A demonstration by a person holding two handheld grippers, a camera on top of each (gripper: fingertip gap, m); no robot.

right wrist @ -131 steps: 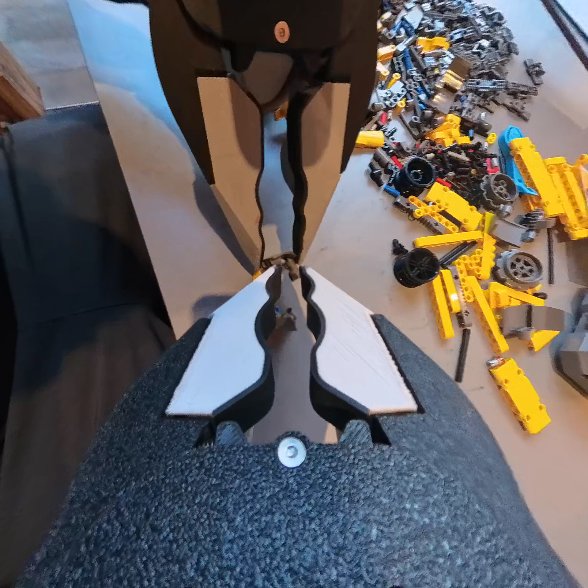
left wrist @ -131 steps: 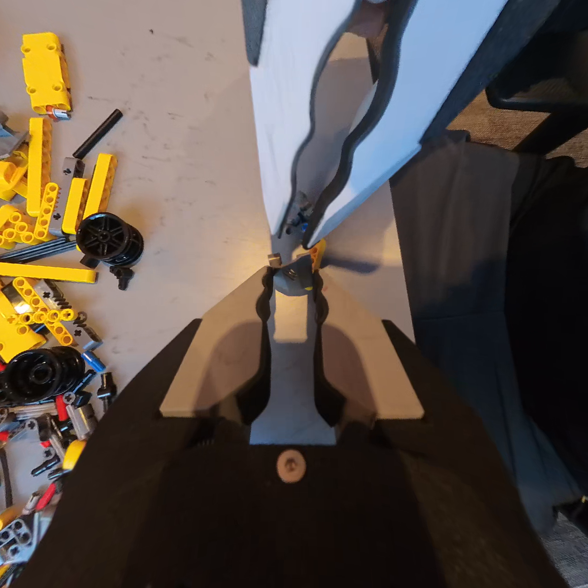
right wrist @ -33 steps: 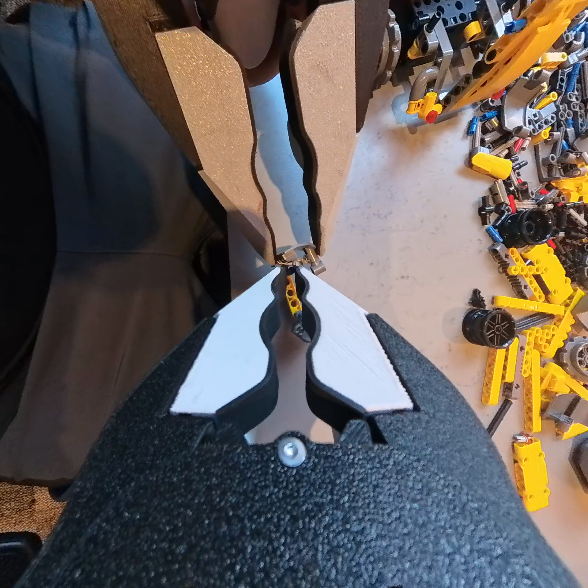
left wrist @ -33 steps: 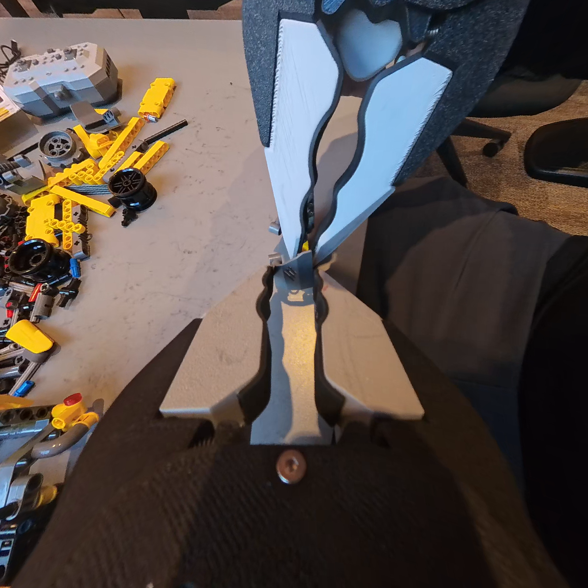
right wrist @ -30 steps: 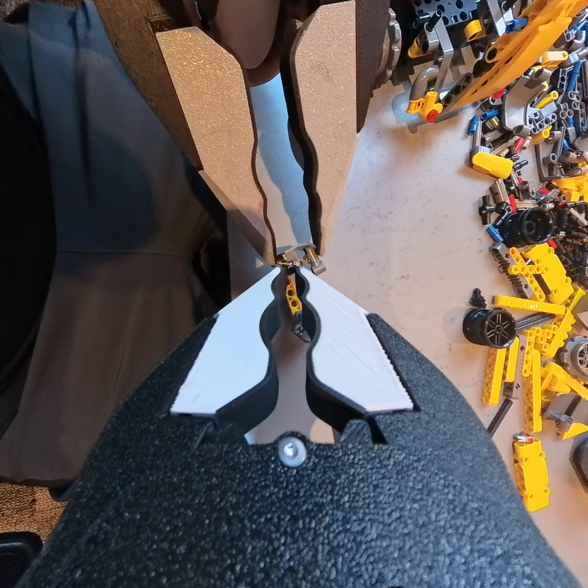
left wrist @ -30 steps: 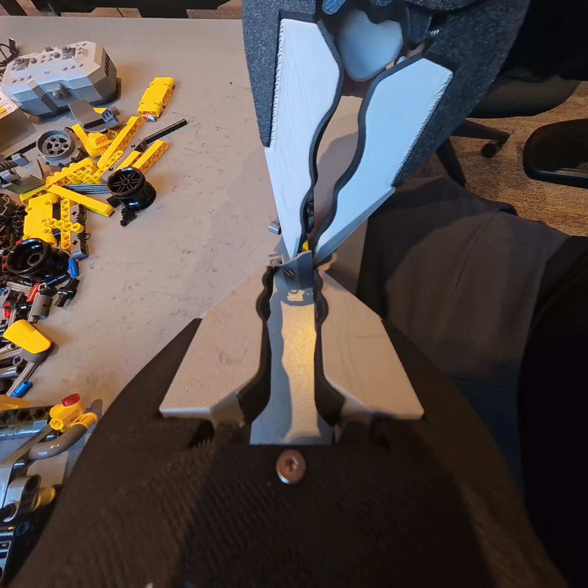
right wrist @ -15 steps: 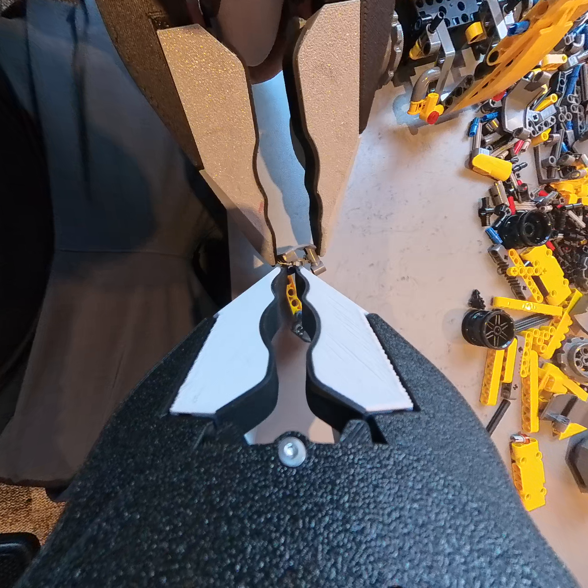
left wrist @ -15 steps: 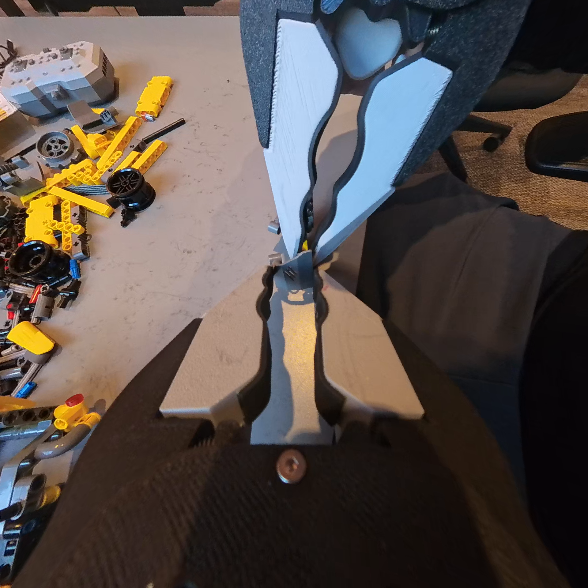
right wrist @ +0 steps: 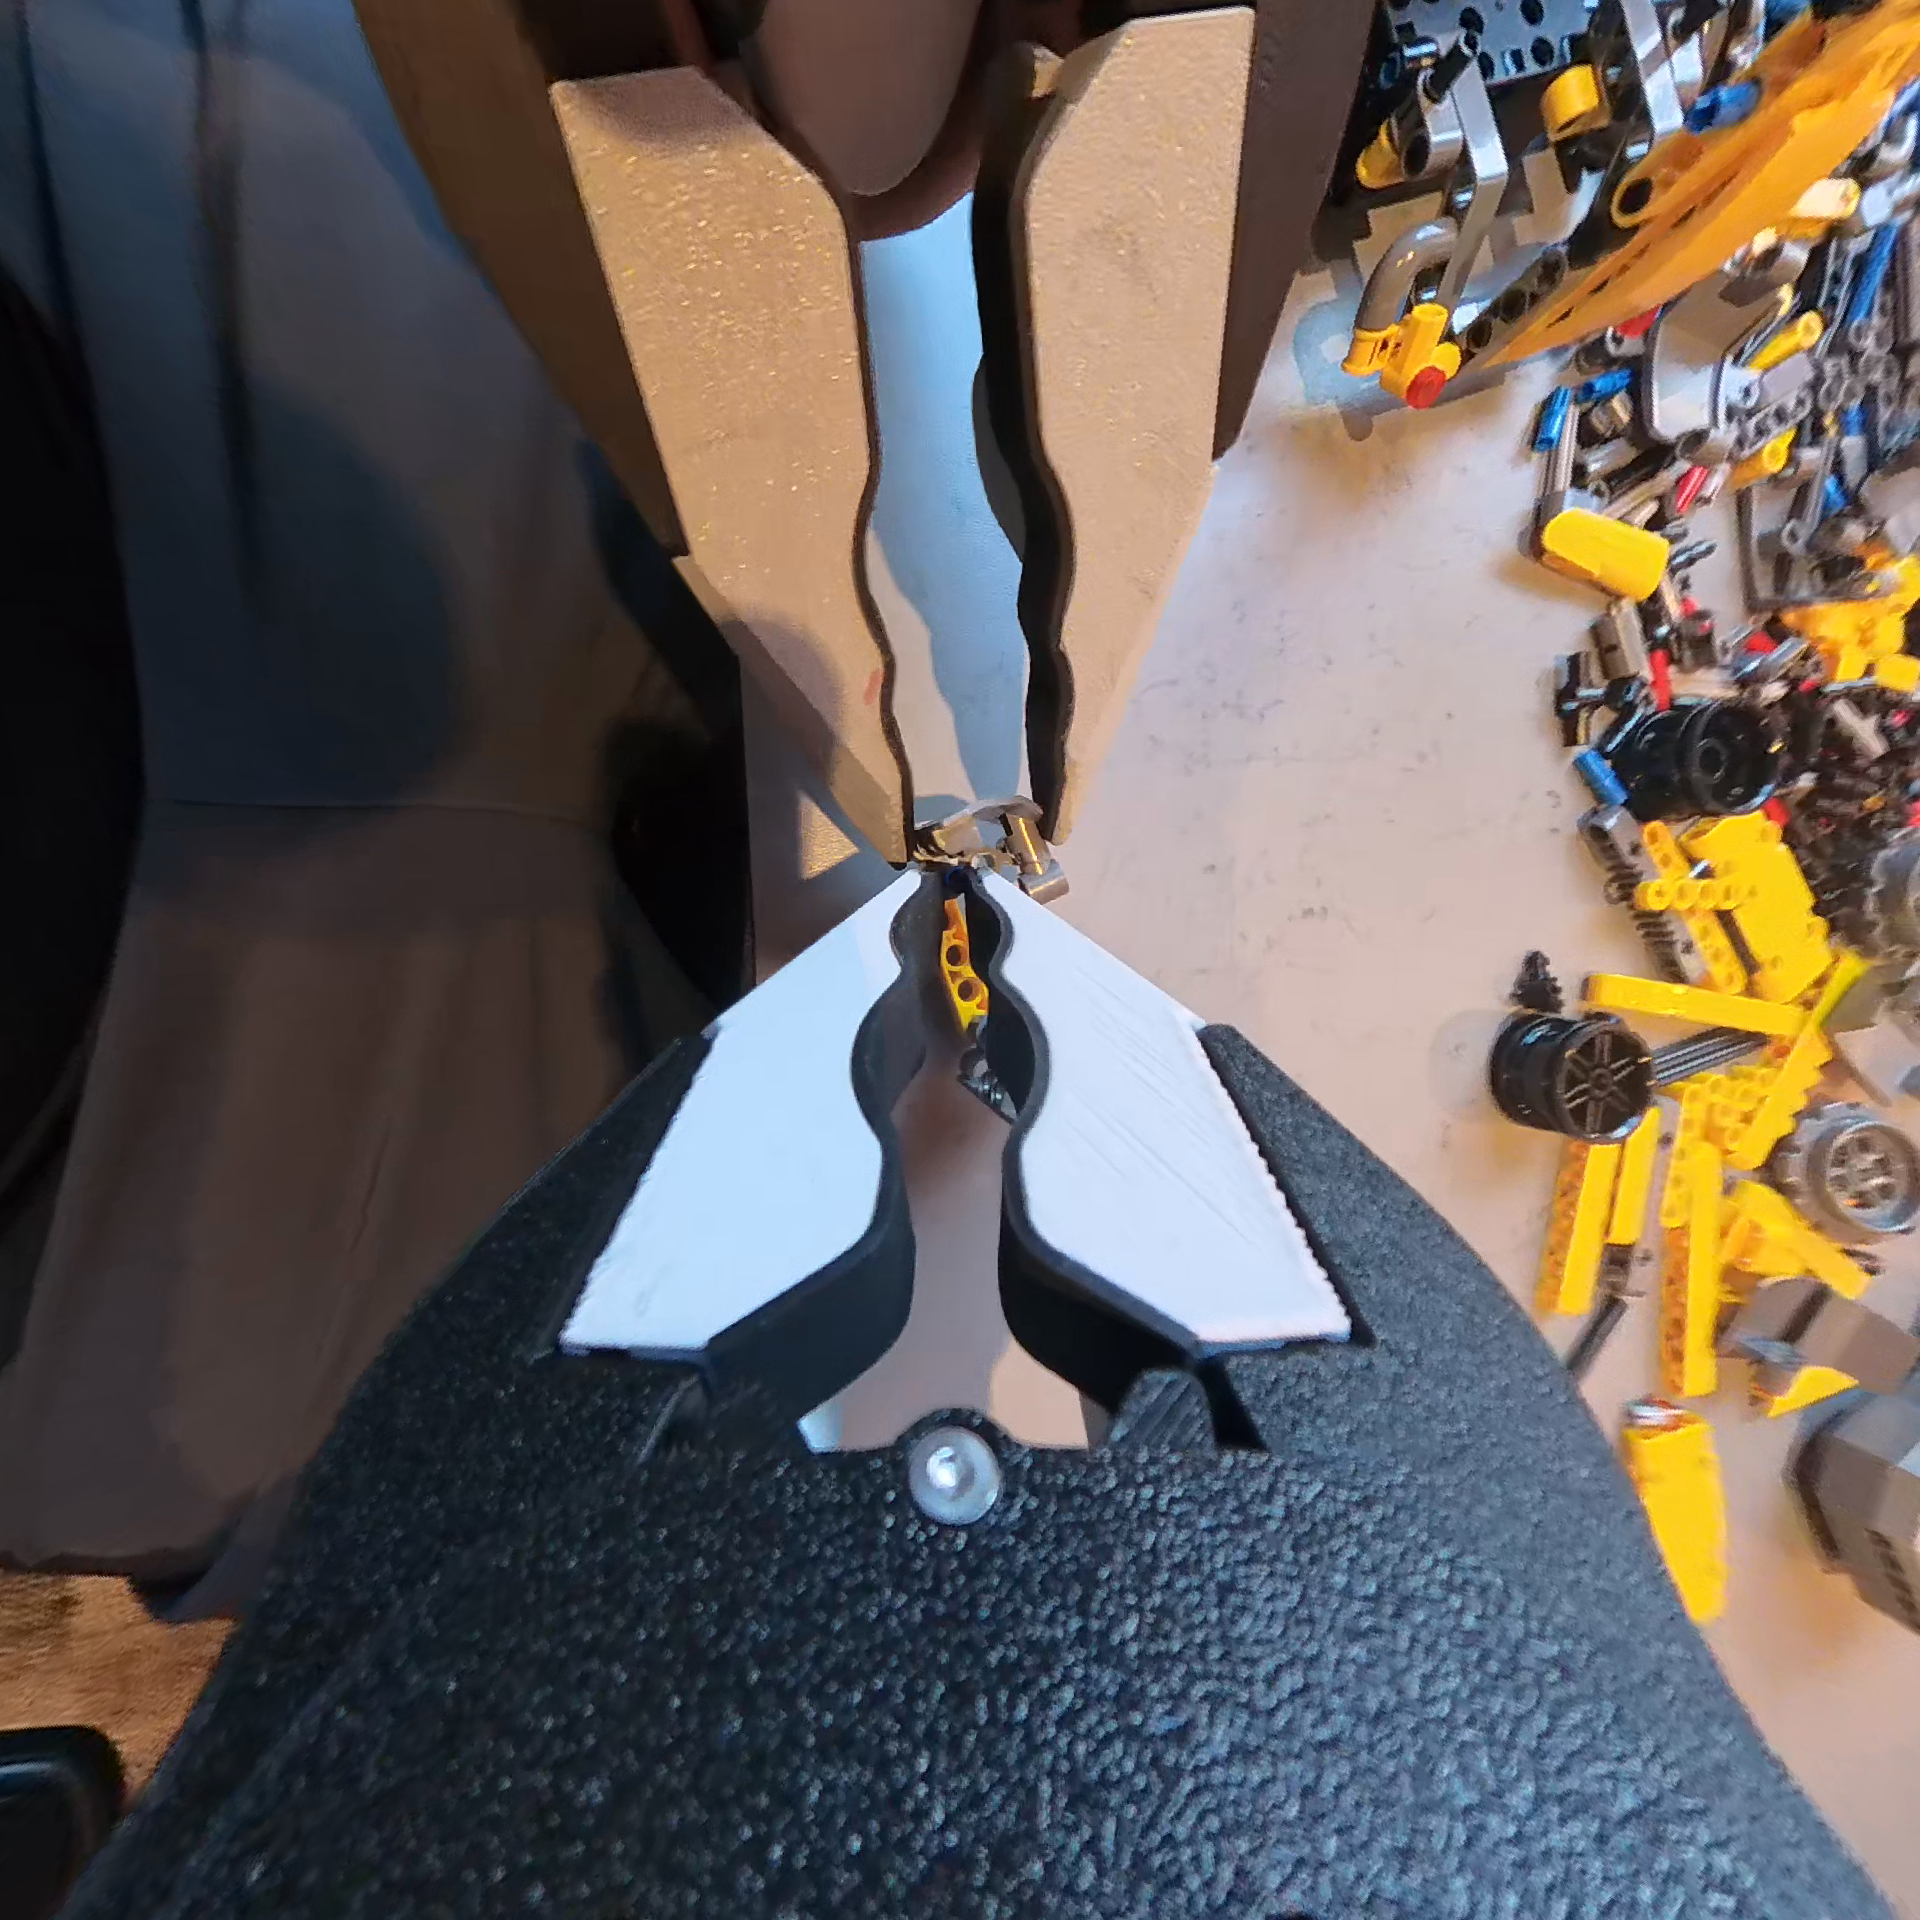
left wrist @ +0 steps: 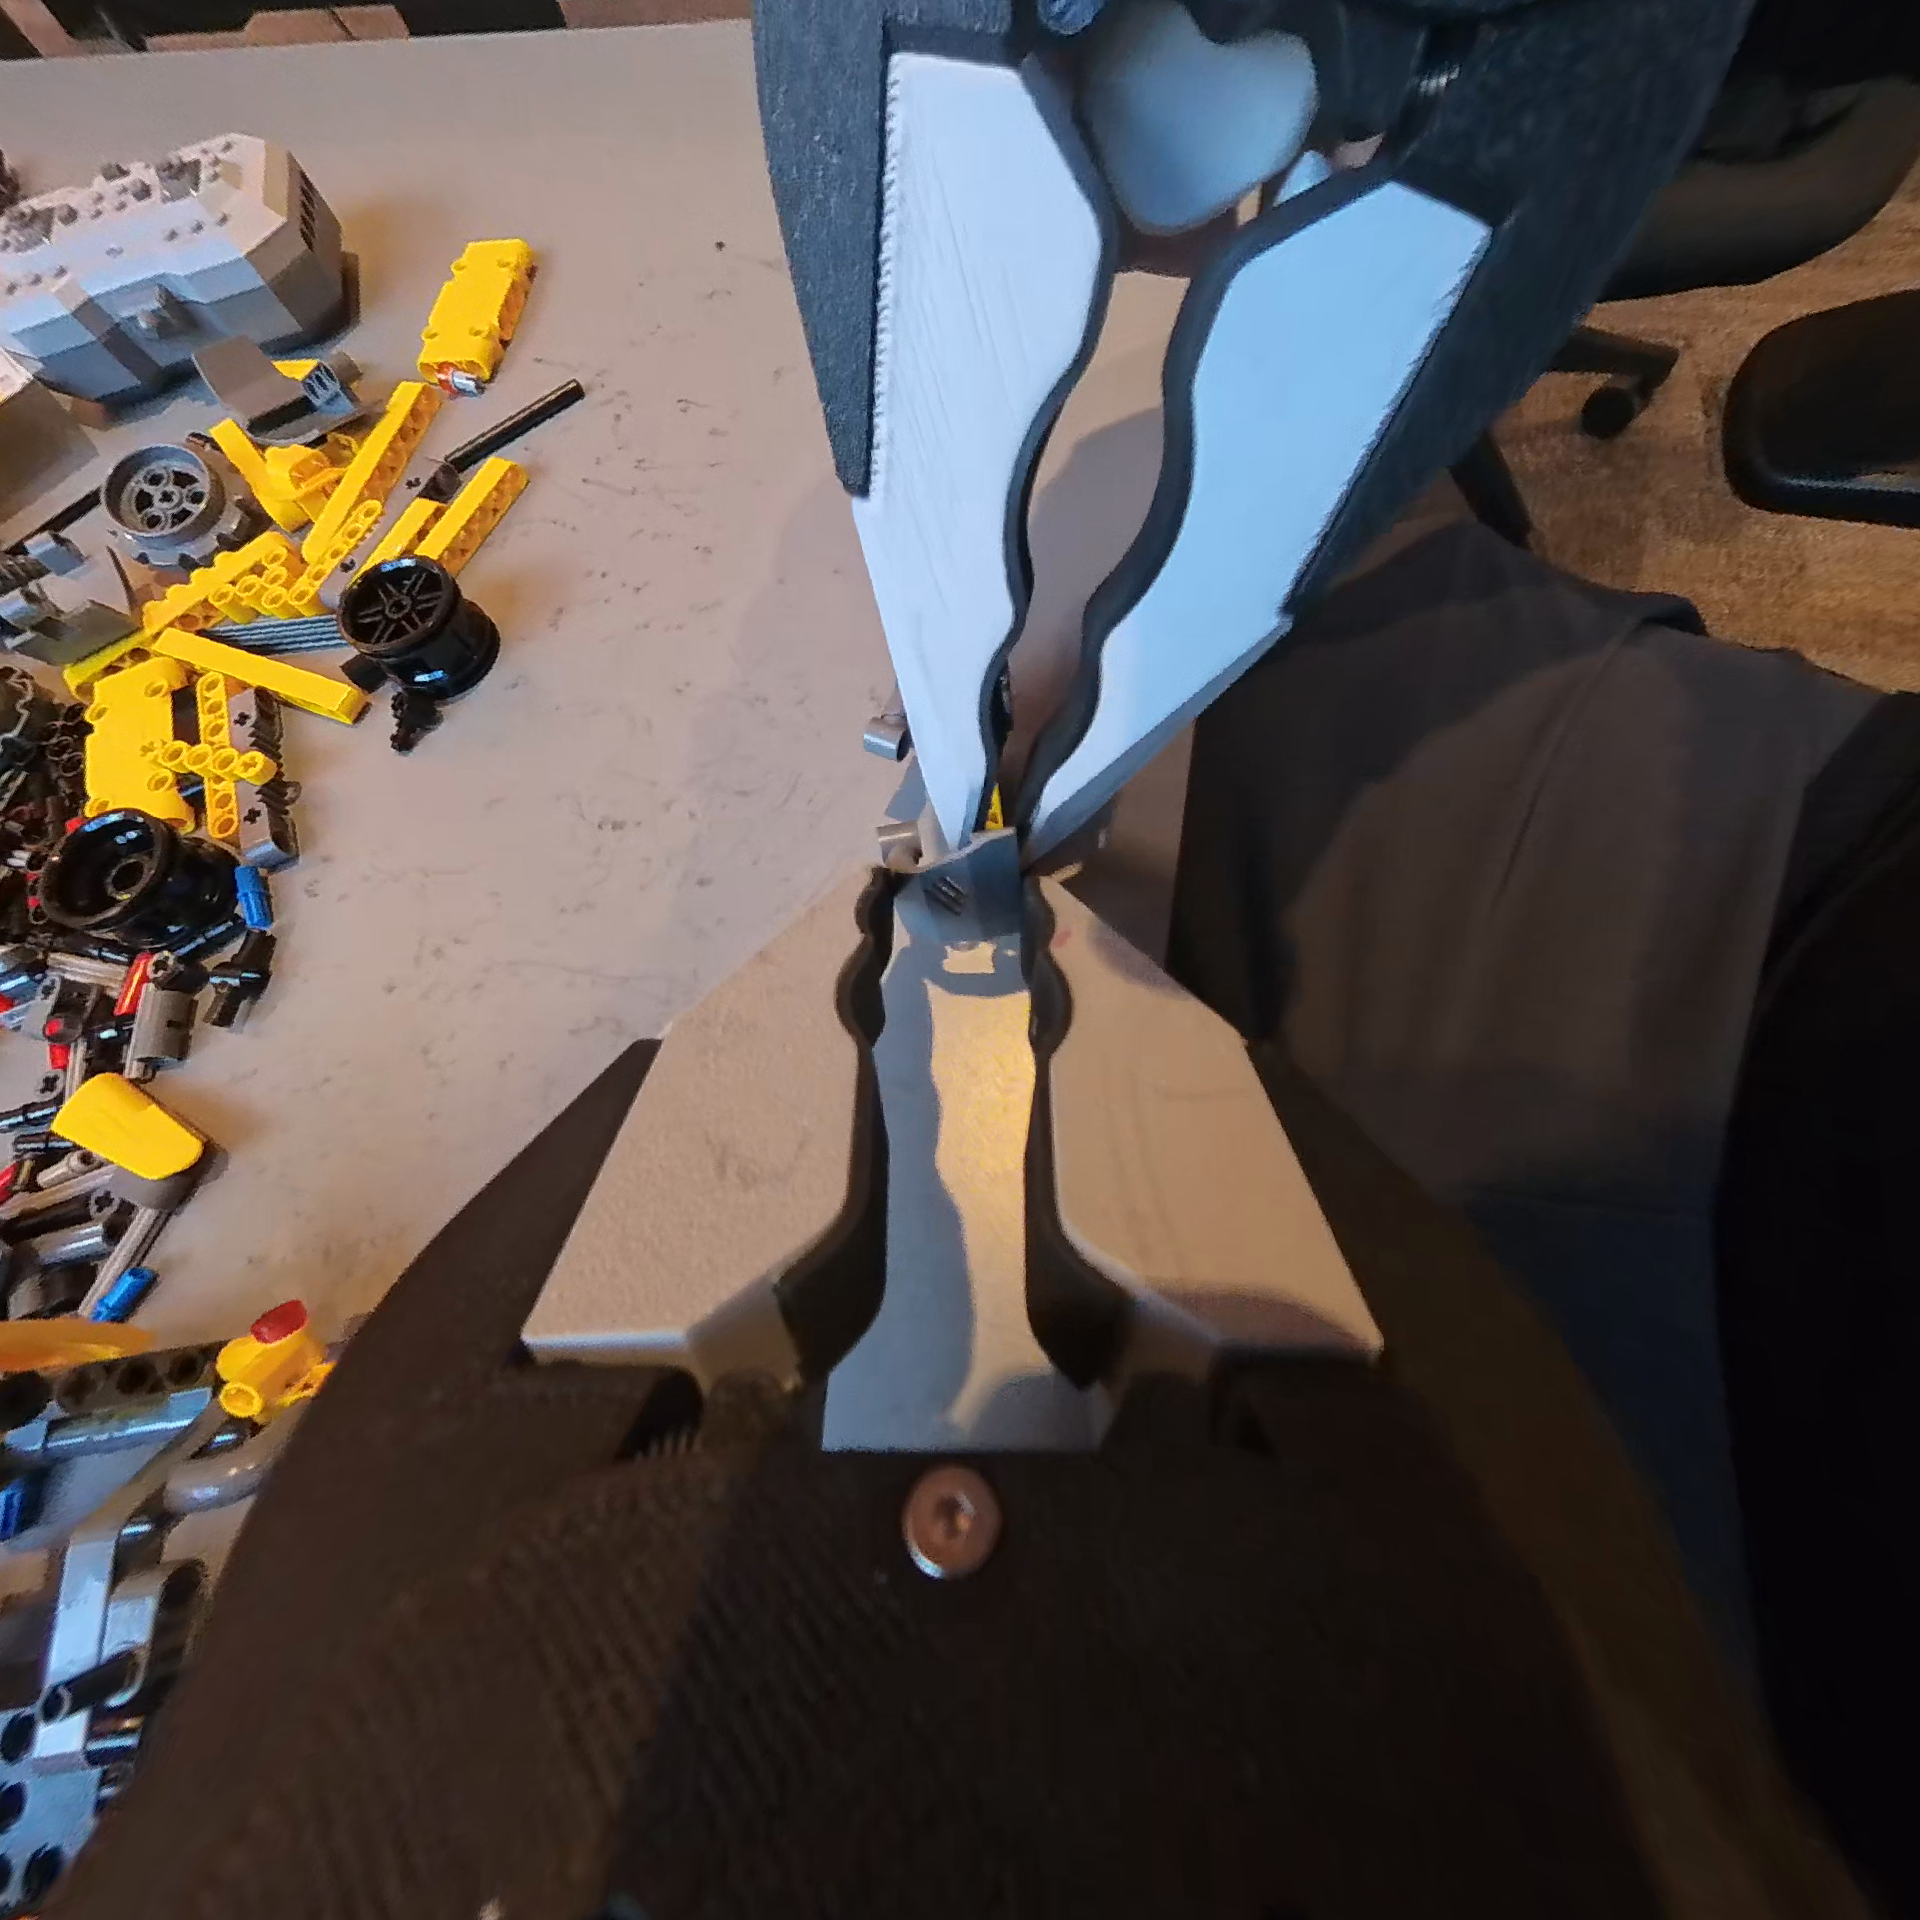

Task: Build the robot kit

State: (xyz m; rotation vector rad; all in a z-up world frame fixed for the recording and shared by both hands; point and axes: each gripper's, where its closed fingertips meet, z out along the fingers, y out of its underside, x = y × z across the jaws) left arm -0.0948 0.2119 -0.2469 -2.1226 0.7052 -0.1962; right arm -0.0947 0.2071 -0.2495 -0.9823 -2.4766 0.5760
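At the near edge of a pale speckled table [left wrist: 665,665], my two grippers meet tip to tip above the tabletop. My left gripper [left wrist: 961,883], with grey-tan fingers, is closed on a small grey angled piece [left wrist: 961,878]; my left wrist view shows its flat grey face with a cross-shaped hole. My right gripper [right wrist: 951,904], with white fingers, is nearly closed on a thin yellow holed beam [right wrist: 958,961]. Only my right wrist view shows that beam running back between the white fingers, with a small dark part at its lower end. In the left wrist view just a sliver of yellow shows at the white tips. The two pieces touch where the tips meet.

Beside the table lie dark grey cloth [left wrist: 1507,935], a brown carpet [left wrist: 1683,582] and a black chair base [left wrist: 1600,384].

On the table, well apart from the grippers, lies a scatter of building pieces: yellow beams [left wrist: 260,582], a black wheel [left wrist: 416,623], a grey wheel [left wrist: 164,497] and a large grey block [left wrist: 166,281]. The right gripper's body hides the table's far side in the left wrist view.
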